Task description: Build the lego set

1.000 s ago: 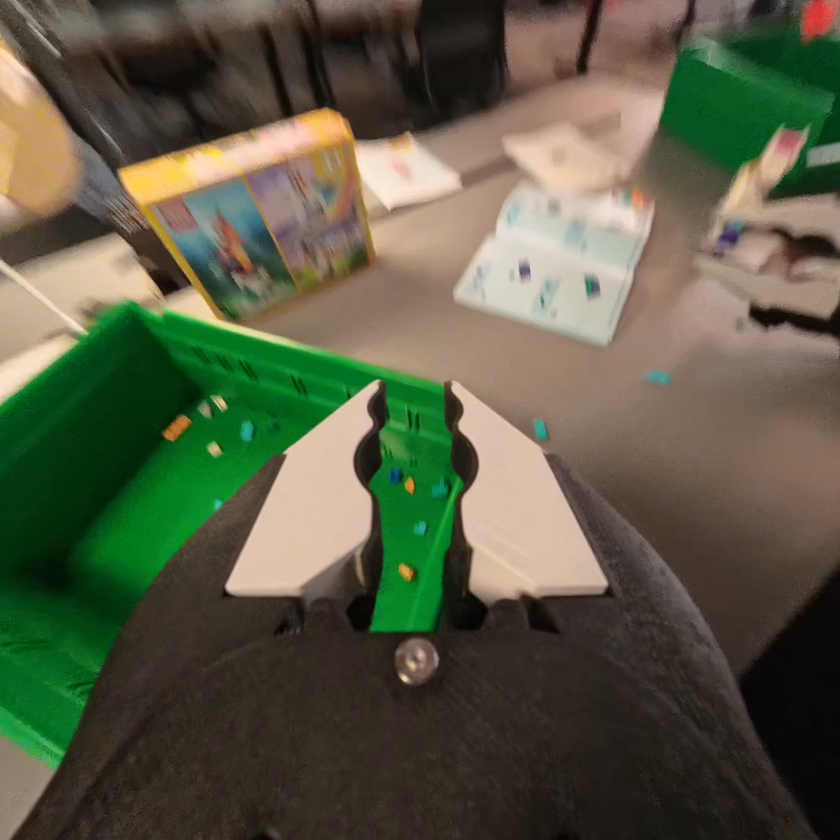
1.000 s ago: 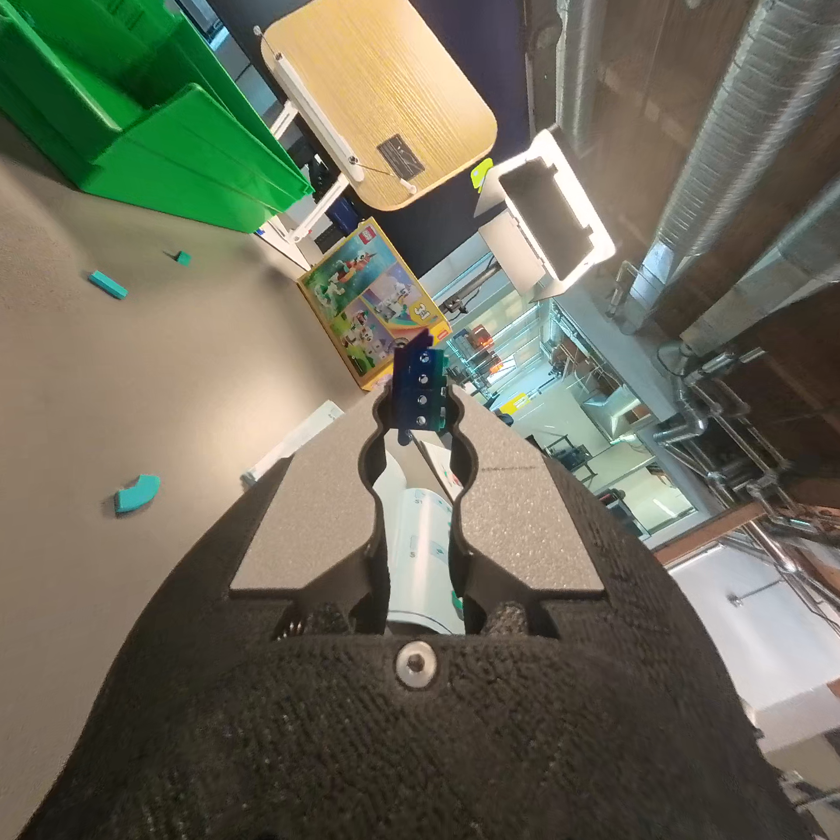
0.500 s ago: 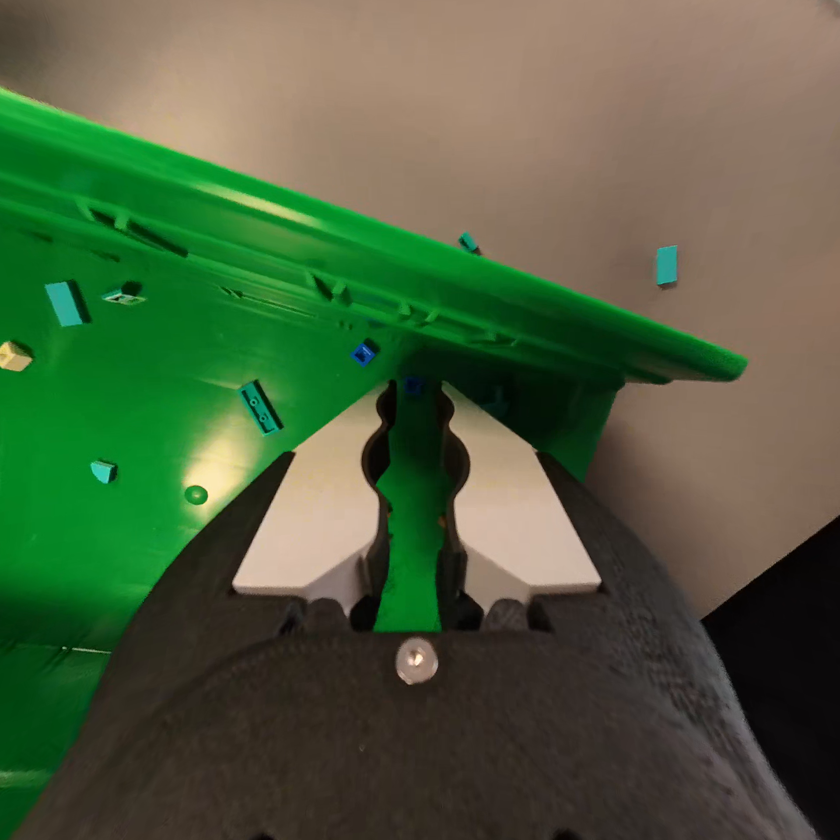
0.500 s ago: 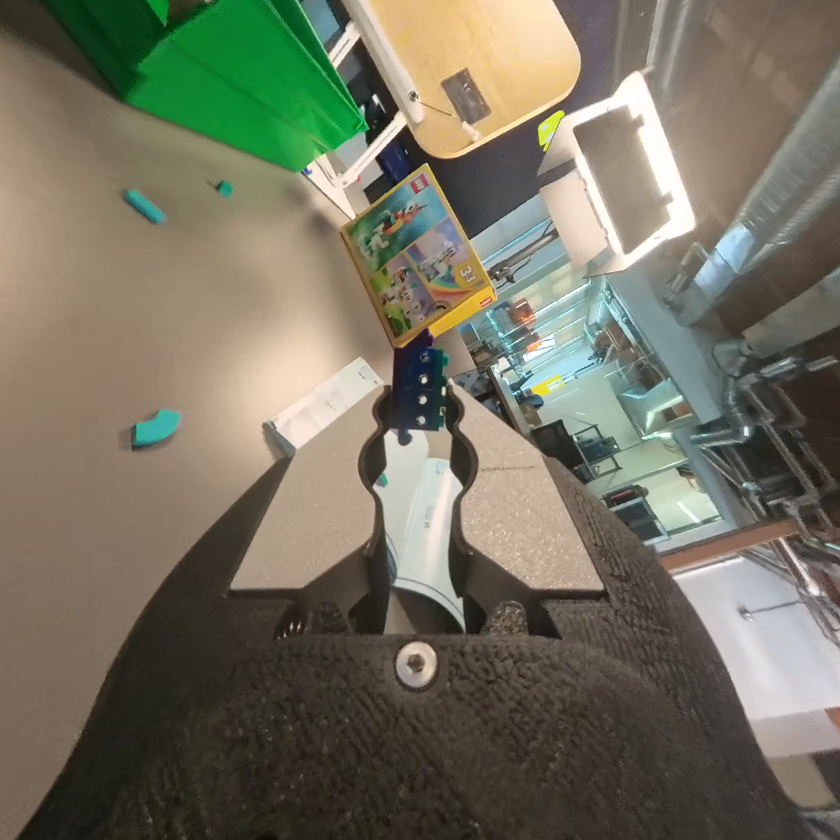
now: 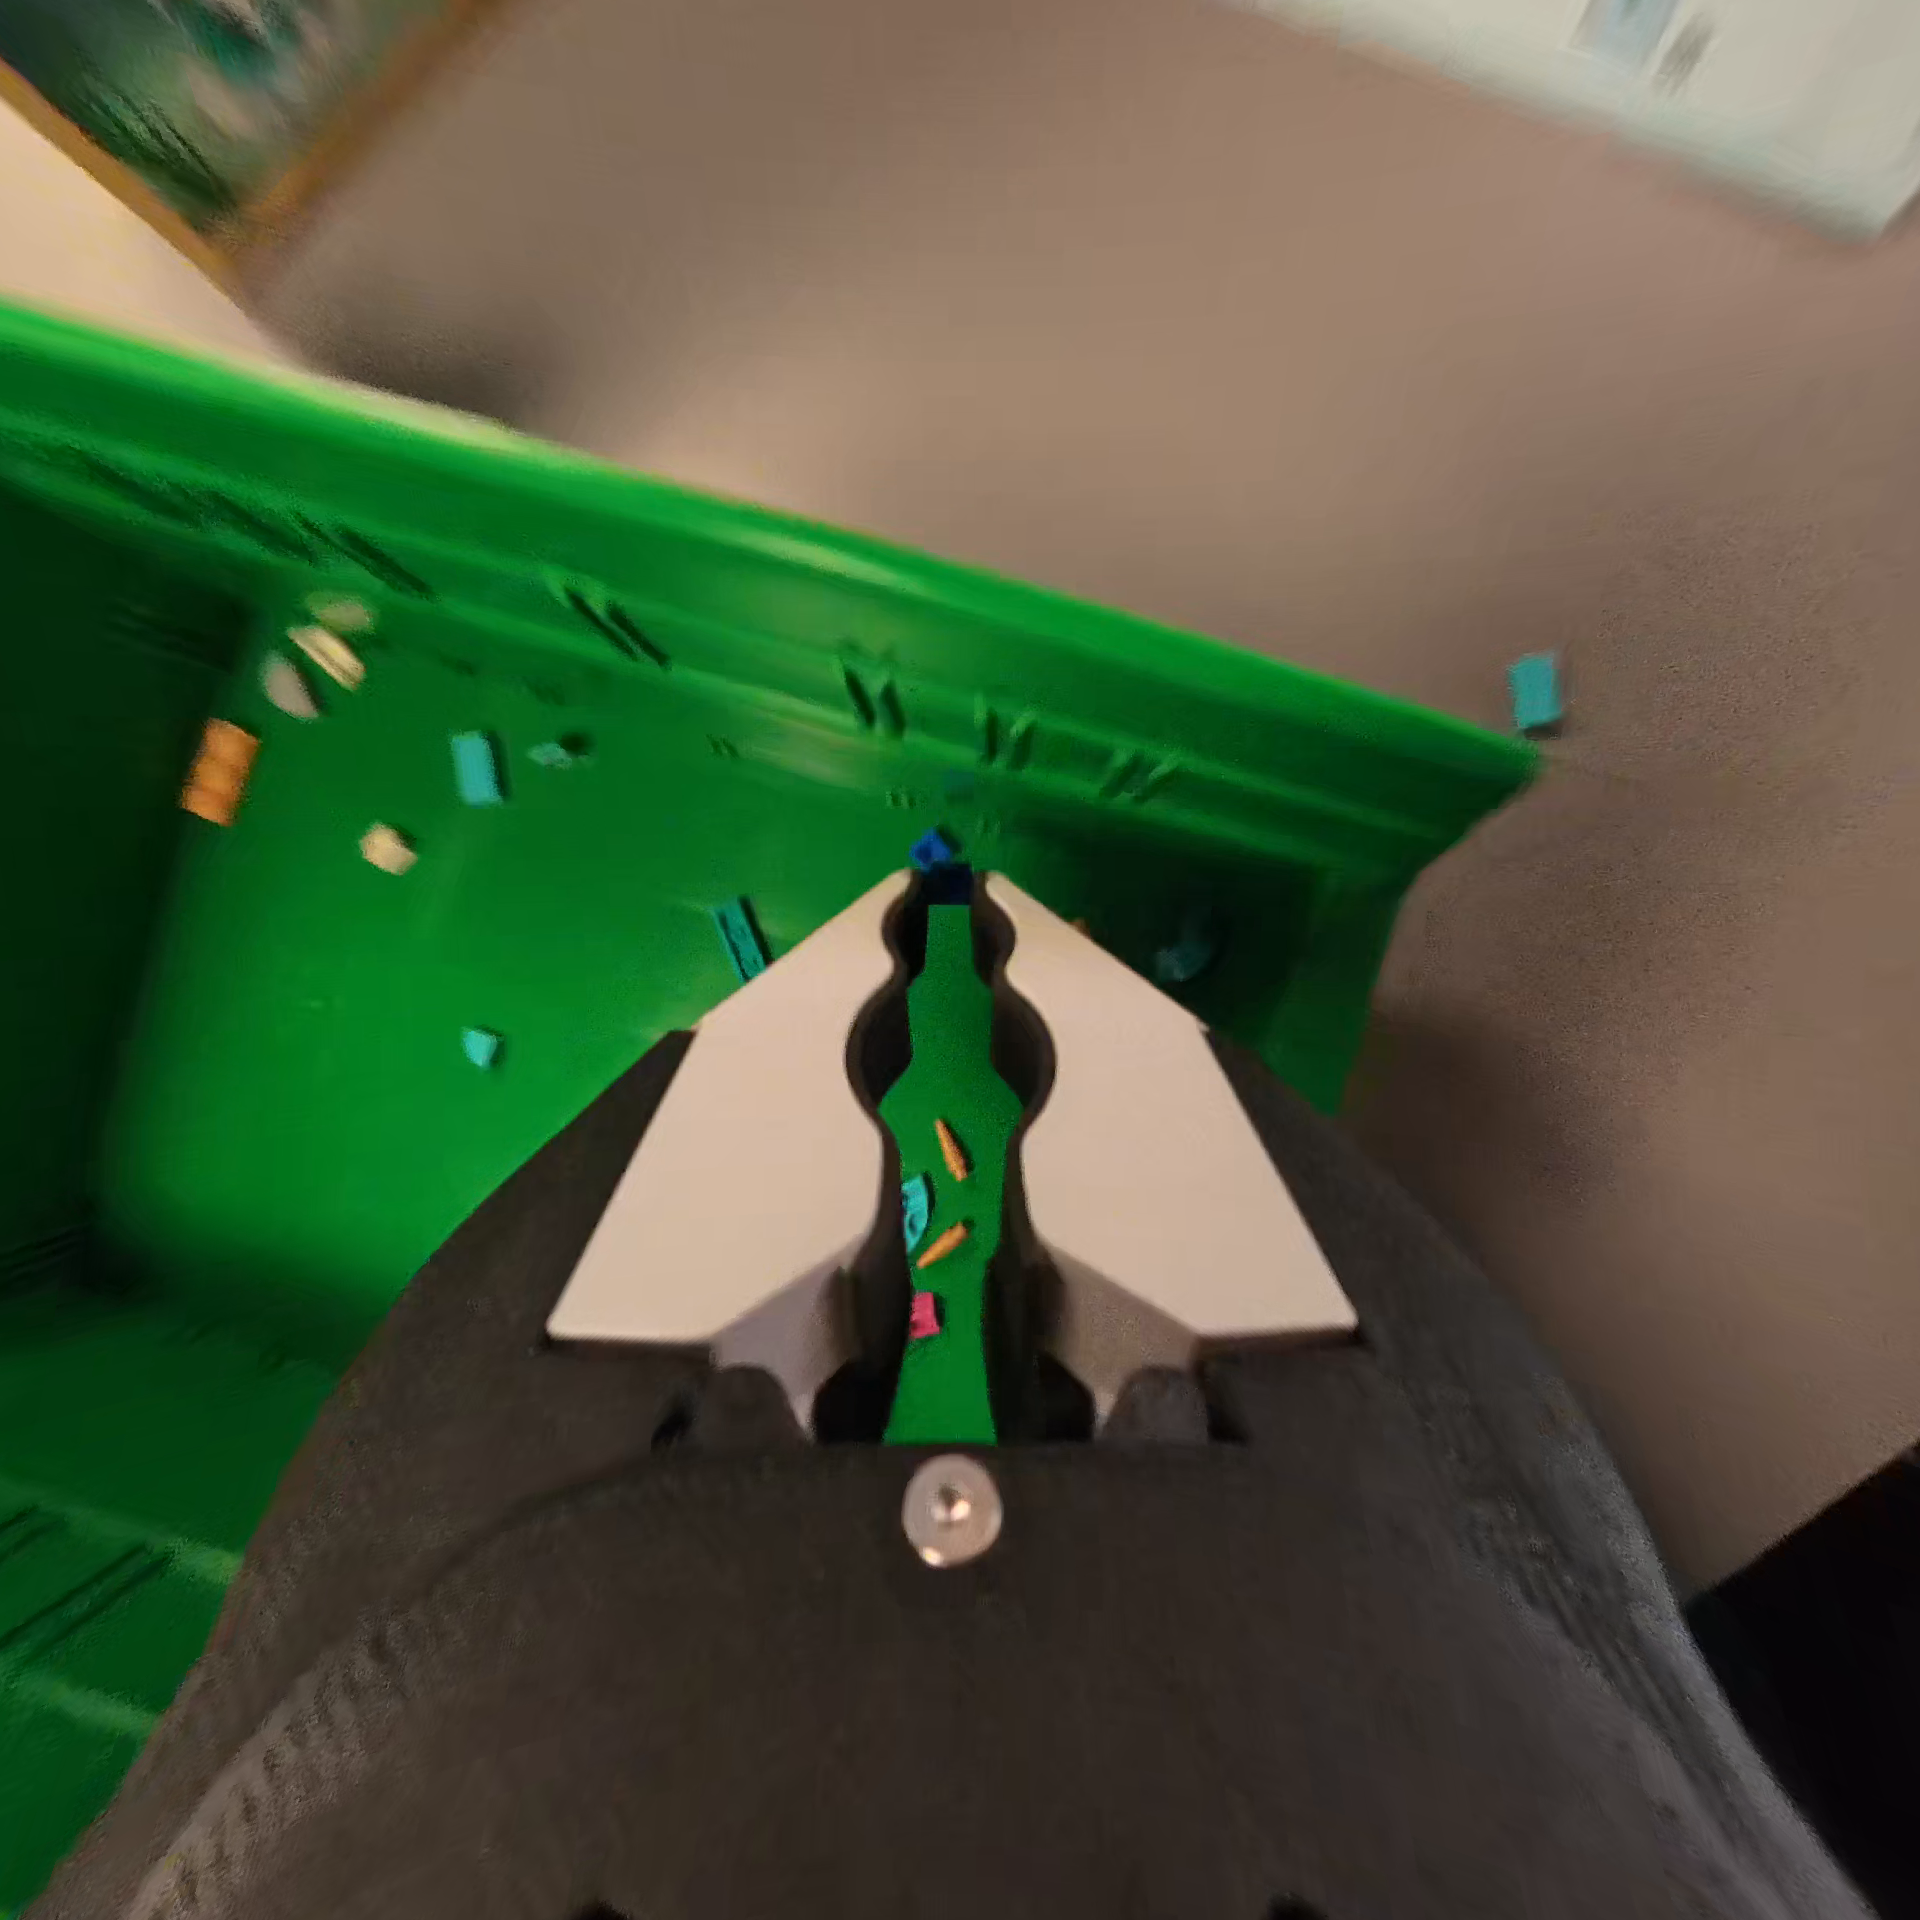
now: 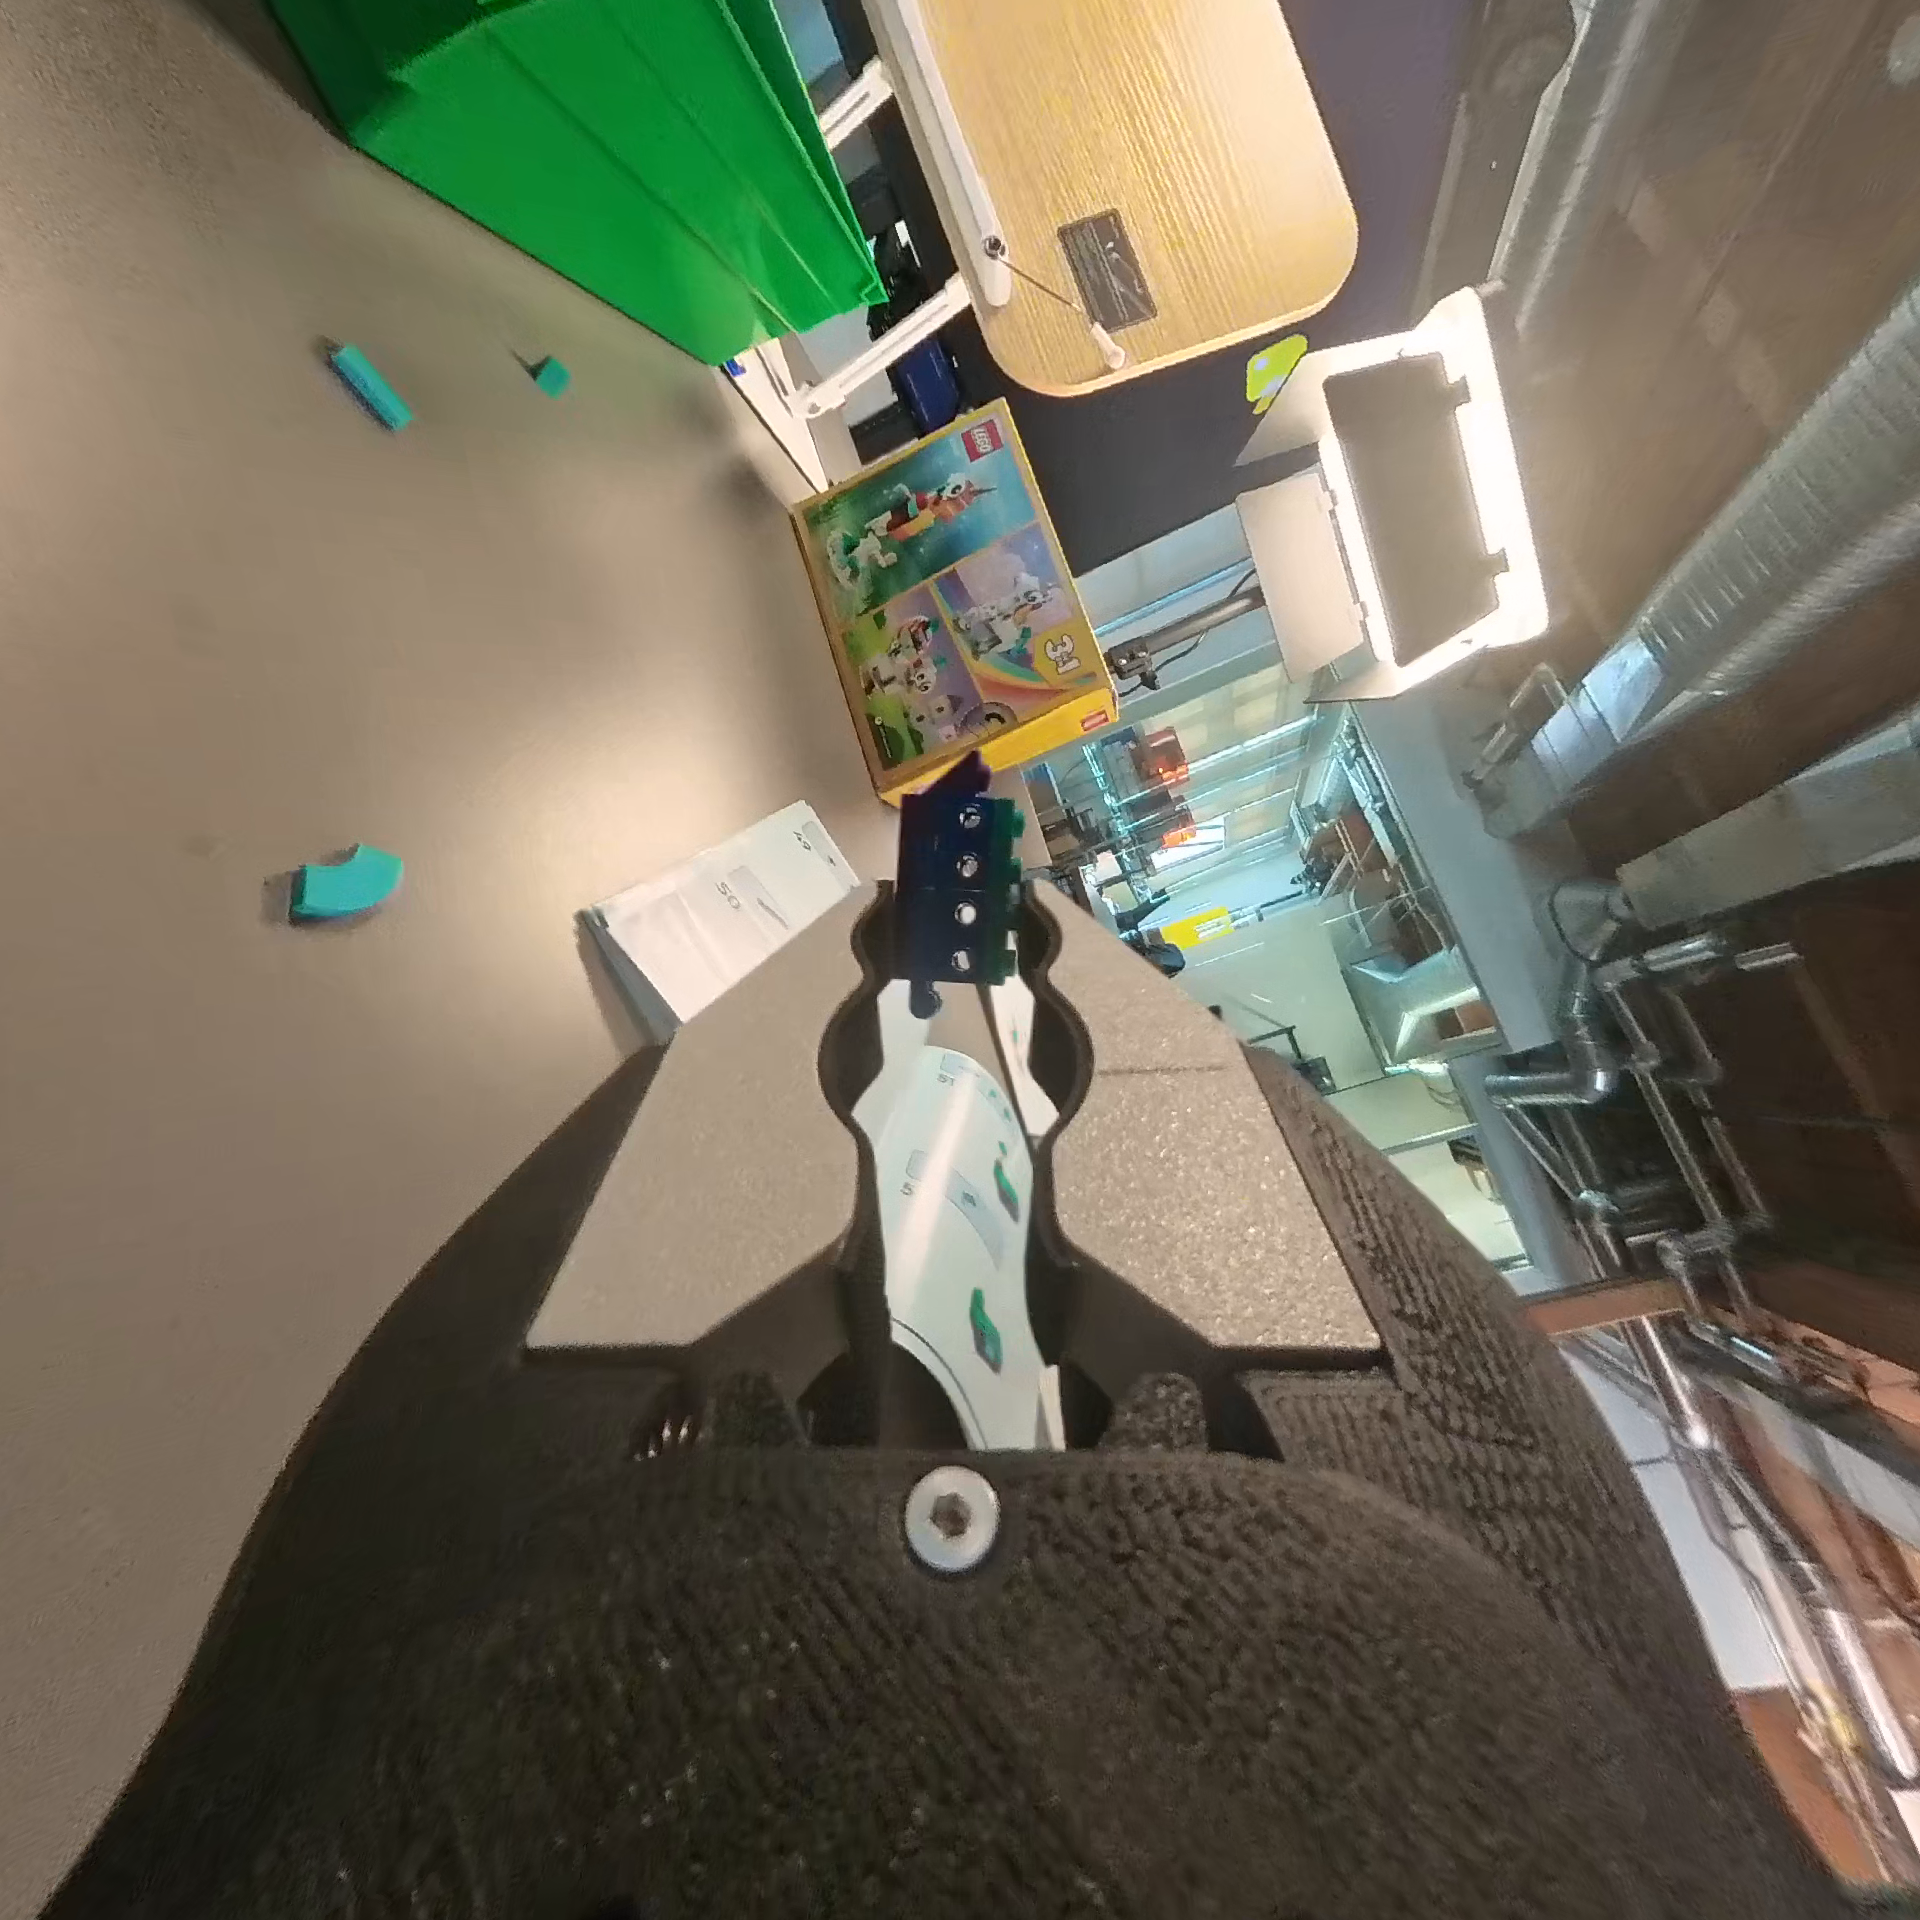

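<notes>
In the left wrist view my left gripper (image 5: 948, 888) is inside the green bin (image 5: 727, 561), near its right corner. It is shut on a small dark blue brick (image 5: 948, 883) at the fingertips. Loose teal (image 5: 476, 767), orange (image 5: 218, 771) and tan (image 5: 387, 850) pieces lie on the bin floor. In the right wrist view my right gripper (image 6: 956, 914) is shut on a dark blue studded assembly (image 6: 951, 883) with a green piece on its side, held in the air above the table. The view is rolled sideways.
On the table lie a curved teal piece (image 6: 343, 881), two teal bricks (image 6: 364, 384), instruction booklets (image 6: 727, 914) and the set's yellow box (image 6: 951, 603). More green bins (image 6: 623, 166) stand behind. A teal brick (image 5: 1536, 691) lies just outside the bin.
My left gripper went down into the bin's corner, closed on the small blue brick and has pulled back a little. My right gripper keeps its assembly and has turned slightly.
</notes>
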The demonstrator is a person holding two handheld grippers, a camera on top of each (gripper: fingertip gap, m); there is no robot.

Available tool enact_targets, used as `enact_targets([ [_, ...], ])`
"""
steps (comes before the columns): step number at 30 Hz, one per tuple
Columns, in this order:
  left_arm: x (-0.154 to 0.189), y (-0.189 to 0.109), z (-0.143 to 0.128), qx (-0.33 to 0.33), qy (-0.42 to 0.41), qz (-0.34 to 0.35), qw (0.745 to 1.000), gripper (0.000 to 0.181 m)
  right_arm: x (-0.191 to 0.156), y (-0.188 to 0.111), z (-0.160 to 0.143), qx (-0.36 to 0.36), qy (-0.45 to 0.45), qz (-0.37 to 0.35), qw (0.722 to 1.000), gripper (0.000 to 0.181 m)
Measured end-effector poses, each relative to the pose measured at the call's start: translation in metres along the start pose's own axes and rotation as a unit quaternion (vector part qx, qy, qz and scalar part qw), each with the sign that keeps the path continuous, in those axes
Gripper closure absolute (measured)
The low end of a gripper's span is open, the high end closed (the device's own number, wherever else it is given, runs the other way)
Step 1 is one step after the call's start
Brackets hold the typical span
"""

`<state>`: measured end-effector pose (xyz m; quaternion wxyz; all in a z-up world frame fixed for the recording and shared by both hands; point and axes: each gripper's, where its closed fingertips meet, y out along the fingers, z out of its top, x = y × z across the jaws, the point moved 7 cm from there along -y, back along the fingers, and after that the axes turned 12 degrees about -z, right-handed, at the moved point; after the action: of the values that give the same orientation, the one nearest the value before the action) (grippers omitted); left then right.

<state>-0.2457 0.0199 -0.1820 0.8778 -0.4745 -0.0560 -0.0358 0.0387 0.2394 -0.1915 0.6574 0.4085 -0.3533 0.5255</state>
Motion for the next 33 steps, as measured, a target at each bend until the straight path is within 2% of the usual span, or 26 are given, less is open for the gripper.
enact_targets([
  [1,0.009,-0.014,0.007,0.042,0.021,0.010,0.999,0.174,0.001,-0.001,-0.002,0.003,-0.001,0.000,1.000,0.160],
  [4,0.057,-0.049,0.030,0.147,0.097,-0.015,0.984,0.174,0.001,-0.007,-0.012,0.020,-0.012,-0.005,1.000,0.160],
  [7,0.111,-0.054,0.046,0.203,0.152,-0.072,0.965,0.174,-0.002,-0.012,-0.024,0.038,-0.036,-0.005,0.999,0.160],
  [11,0.167,-0.017,0.056,0.236,0.196,-0.122,0.944,0.174,-0.012,-0.021,-0.039,0.046,-0.089,0.061,0.993,0.160],
  [14,0.193,0.018,0.062,0.260,0.205,-0.156,0.931,0.174,-0.017,-0.032,-0.045,0.036,-0.132,0.130,0.982,0.160],
  [20,0.210,0.068,0.077,0.277,0.179,-0.195,0.924,0.174,-0.021,-0.044,-0.052,-0.016,-0.254,0.205,0.945,0.160],
  [26,0.218,0.090,0.099,0.298,0.178,-0.236,0.908,0.174,-0.024,-0.052,-0.054,-0.015,-0.391,0.214,0.895,0.160],
  [30,0.221,0.100,0.110,0.303,0.182,-0.253,0.901,0.174,-0.017,-0.057,-0.054,-0.040,-0.380,0.249,0.890,0.158],
  [33,0.224,0.104,0.109,0.307,0.183,-0.267,0.895,0.174,-0.012,-0.062,-0.050,-0.044,-0.365,0.269,0.890,0.149],
])
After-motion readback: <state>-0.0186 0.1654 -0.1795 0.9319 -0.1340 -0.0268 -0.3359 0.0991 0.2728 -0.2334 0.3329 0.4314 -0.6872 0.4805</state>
